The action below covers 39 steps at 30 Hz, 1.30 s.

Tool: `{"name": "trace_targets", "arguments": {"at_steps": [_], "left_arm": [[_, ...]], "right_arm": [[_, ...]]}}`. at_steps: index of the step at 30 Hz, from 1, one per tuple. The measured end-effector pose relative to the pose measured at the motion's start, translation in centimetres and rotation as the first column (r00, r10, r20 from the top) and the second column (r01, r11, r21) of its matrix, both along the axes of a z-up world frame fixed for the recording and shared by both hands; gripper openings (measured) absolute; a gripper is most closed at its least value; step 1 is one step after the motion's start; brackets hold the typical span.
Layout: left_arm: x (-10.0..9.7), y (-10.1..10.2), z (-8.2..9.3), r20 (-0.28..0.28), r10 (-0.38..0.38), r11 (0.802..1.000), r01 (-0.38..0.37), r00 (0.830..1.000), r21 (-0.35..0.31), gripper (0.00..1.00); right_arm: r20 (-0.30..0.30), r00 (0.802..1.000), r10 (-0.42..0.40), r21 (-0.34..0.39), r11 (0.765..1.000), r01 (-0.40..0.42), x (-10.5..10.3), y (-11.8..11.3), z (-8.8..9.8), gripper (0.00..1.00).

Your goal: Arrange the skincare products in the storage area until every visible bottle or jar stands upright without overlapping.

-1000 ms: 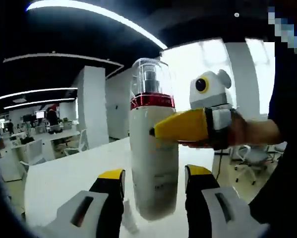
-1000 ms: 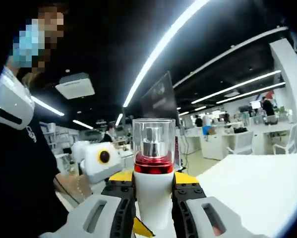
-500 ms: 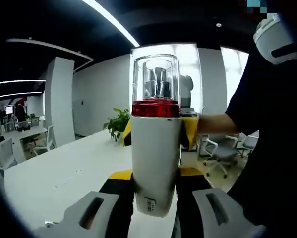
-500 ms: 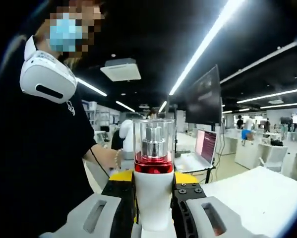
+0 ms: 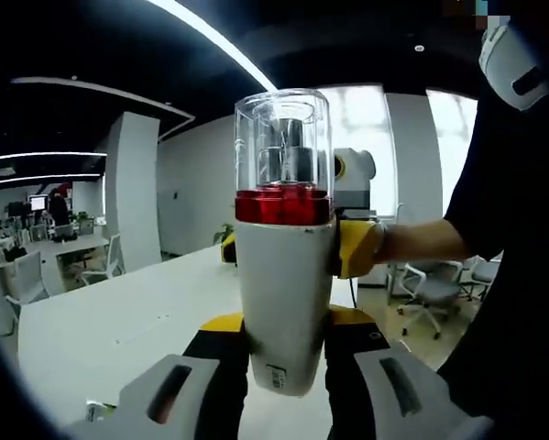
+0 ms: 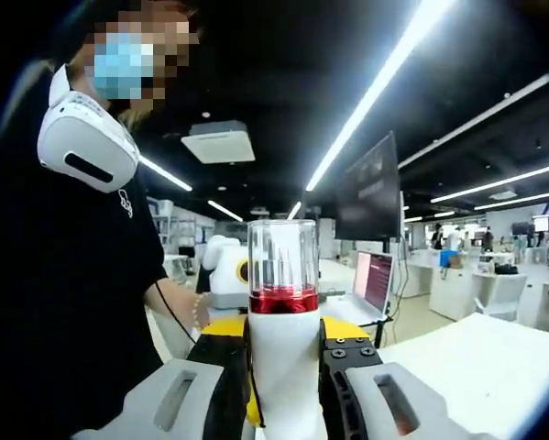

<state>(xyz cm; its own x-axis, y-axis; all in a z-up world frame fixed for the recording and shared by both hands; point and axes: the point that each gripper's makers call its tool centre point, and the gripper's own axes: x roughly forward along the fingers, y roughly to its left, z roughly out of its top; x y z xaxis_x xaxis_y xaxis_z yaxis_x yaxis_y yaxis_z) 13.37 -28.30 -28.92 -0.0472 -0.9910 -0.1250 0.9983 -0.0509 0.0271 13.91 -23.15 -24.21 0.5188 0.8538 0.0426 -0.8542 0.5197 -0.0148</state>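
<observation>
Fingers [image 5: 221, 367] of the left gripper [image 5: 286, 367] clenched on the white bottle [image 5: 283, 293] low at frame centre, right gripper [image 6: 283, 367] also gripping the bottle, red collar, clear cap [image 5: 283, 142], small label print unreadable, white bench [image 5: 118, 321] behind, lower left.

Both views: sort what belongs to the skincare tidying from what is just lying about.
Job:
- bottle, white with a red band and clear cap, upright between both grippers' jaws
- left gripper
- right gripper
- white table

Lying about:
- laptop
- big dark screen
- office chair
- far desks
</observation>
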Motion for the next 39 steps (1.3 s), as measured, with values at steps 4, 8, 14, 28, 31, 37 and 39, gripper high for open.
{"name": "trace_targets", "arguments": {"at_steps": [4, 8, 14, 28, 31, 37, 39], "left_arm": [[0.1, 0.1, -0.7, 0.005, 0.013, 1.000, -0.013, 1.000, 0.014, 0.35], [-0.2, -0.2, -1.4, -0.015, -0.009, 1.000, 0.009, 1.000, -0.006, 0.36], [-0.6, -0.3, -4.2, -0.072, -0.041, 0.998, 0.044, 0.997, 0.034, 0.45], [3.0, 4.0, -8.6, -0.148, 0.223, 0.975, -0.216, 0.964, 0.062, 0.76], [3.6, 5.3, -9.7, -0.131, 0.272, 0.962, -0.264, 0.953, 0.075, 0.82], [4.1, 7.3, -11.5, -0.139, 0.316, 0.948, -0.306, 0.939, 0.091, 0.91], [4.4, 7.8, -11.5, -0.110, 0.328, 0.945, -0.324, 0.938, 0.054, 0.93]], "right_arm": [[0.005, 1.000, 0.000, -0.002, 1.000, 0.000, -0.1, -0.1, -0.7, 0.17], [-0.014, 1.000, 0.012, 0.041, 0.999, -0.011, -0.4, -0.5, -1.3, 0.17], [-0.034, 0.999, 0.007, 0.090, 0.996, -0.004, -0.1, -1.9, -2.2, 0.17], [-0.093, 0.994, -0.062, 0.144, 0.987, 0.075, 1.3, -5.4, -7.3, 0.17], [-0.085, 0.993, -0.078, 0.154, 0.984, 0.091, 1.7, -6.1, -8.2, 0.17], [-0.071, 0.992, -0.107, 0.151, 0.982, 0.116, 2.1, -7.0, -10.1, 0.17], [-0.070, 0.991, -0.110, 0.152, 0.981, 0.120, 2.3, -7.1, -10.4, 0.17]]}}
